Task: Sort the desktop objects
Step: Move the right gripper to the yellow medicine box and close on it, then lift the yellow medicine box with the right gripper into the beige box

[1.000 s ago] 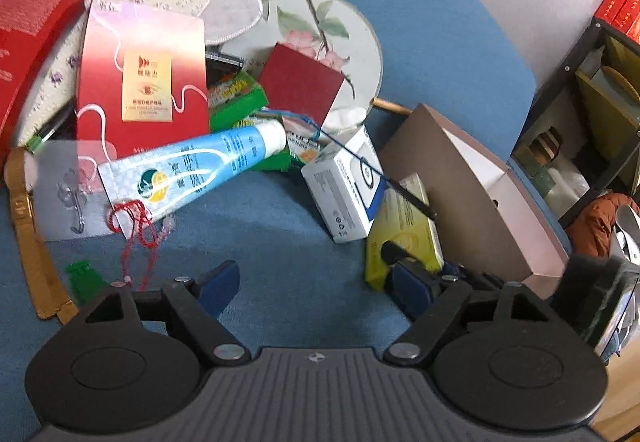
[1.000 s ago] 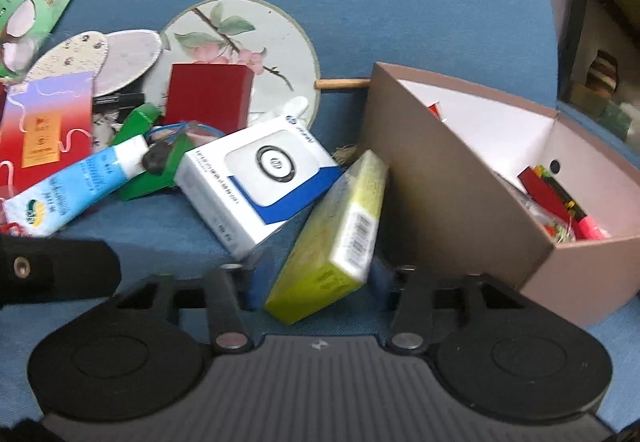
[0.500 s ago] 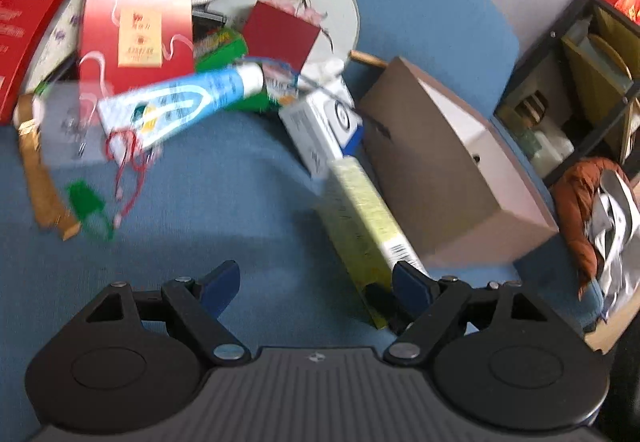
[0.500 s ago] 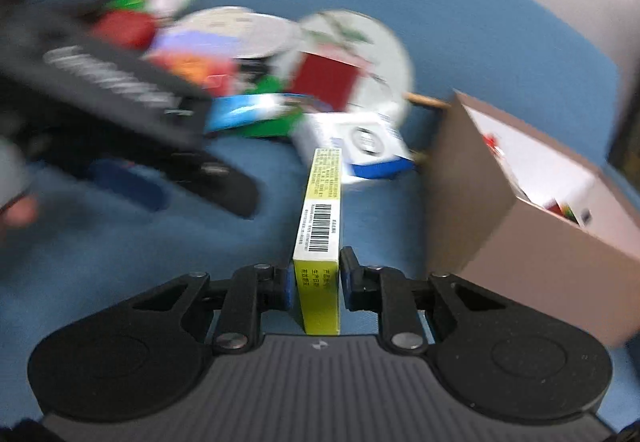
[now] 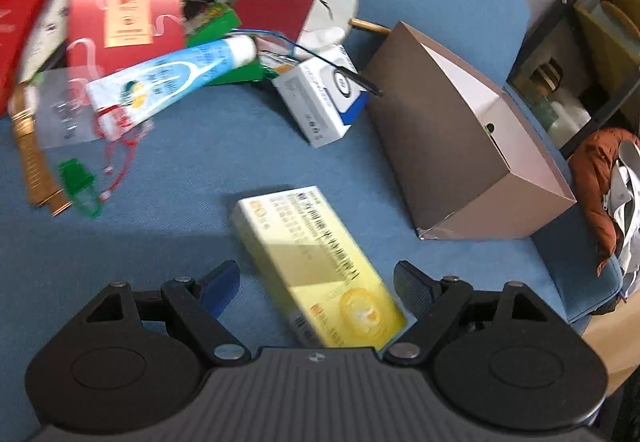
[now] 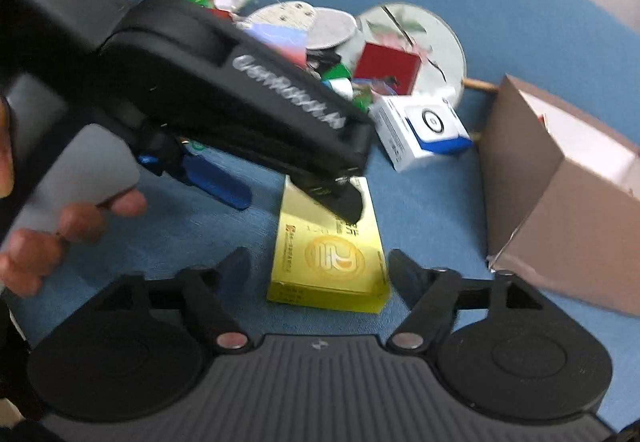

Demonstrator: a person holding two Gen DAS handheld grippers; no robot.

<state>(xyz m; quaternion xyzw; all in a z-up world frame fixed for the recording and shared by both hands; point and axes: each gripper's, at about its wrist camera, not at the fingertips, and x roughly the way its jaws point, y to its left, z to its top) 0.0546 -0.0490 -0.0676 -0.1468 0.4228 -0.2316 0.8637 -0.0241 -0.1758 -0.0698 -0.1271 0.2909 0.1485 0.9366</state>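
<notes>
Blue cloth (image 5: 192, 145) carried the clutter; the yellow box (image 6: 332, 242) lay flat between the spread right gripper (image 6: 320, 266); the left gripper (image 5: 316, 282) gaped, grasping nothing, beside the brown carton (image 5: 460, 145).

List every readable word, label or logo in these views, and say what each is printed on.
"DAS": black housing of the left gripper, right wrist view.
"GenROBOT.AI": same housing, smeared, so the reading is uncertain.
yellow box: Chinese print, too blurred to read.
white and blue box, tube, red card: print too small or blurred.
</notes>
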